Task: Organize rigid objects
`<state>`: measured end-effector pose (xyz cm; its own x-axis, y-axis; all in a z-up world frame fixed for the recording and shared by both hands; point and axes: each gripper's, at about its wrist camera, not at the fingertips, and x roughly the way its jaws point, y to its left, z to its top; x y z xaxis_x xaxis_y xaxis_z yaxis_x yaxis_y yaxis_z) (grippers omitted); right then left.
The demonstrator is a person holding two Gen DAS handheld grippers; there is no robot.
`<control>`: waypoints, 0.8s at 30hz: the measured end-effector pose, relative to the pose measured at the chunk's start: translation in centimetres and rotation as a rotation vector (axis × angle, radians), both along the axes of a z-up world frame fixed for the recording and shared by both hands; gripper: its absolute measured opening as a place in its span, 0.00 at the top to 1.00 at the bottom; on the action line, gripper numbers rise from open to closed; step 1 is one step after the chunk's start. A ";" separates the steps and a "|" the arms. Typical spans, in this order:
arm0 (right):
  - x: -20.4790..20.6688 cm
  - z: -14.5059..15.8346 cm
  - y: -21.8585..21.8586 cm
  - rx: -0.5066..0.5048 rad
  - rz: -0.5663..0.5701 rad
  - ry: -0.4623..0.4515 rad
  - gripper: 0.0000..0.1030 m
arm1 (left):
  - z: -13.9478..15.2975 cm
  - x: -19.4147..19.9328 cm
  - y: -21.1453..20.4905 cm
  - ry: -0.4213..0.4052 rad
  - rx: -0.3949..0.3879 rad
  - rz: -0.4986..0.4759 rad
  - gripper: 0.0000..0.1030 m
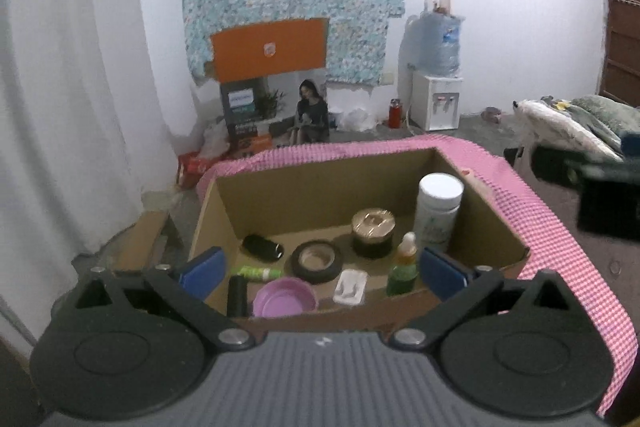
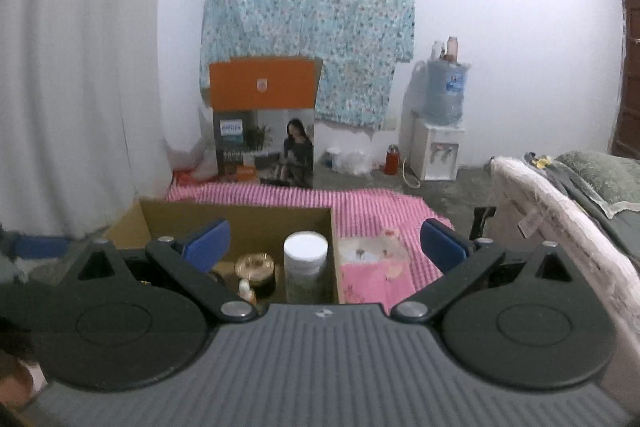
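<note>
An open cardboard box (image 1: 280,187) sits on a pink checked cloth (image 1: 532,211). It holds a white-capped bottle (image 1: 438,211), a gold-lidded jar (image 1: 373,233), a tape roll (image 1: 317,261), a green dropper bottle (image 1: 404,267), a purple lid (image 1: 285,297), a white case (image 1: 351,287), a black oval case (image 1: 262,247), a green tube (image 1: 256,271) and a black cylinder (image 1: 237,295). My left gripper (image 1: 322,273) is open and empty above the box's near wall. My right gripper (image 2: 326,245) is open and empty, above the box's right wall (image 2: 335,255). The bottle (image 2: 305,267) and jar (image 2: 256,269) show there too.
A pink tissue pack (image 2: 374,267) lies on the cloth right of the box. Beyond stand a printed carton (image 1: 276,111), a water dispenser (image 1: 438,99) and a red flask (image 1: 395,113). A bed (image 2: 560,195) is at the right, a white curtain (image 1: 72,67) at the left.
</note>
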<state>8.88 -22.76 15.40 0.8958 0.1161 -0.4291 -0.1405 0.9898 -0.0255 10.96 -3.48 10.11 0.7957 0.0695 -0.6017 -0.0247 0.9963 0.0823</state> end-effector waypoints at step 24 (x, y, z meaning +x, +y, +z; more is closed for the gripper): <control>4.3 -8.2 5.0 0.065 0.107 0.328 0.01 | -3.5 1.0 5.1 0.149 -0.033 0.114 0.00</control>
<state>13.20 -17.73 7.18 0.6928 0.2387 -0.6805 -0.2342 0.9670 0.1008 11.94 1.59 6.62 0.6861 0.1321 -0.7155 -0.1273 0.9900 0.0607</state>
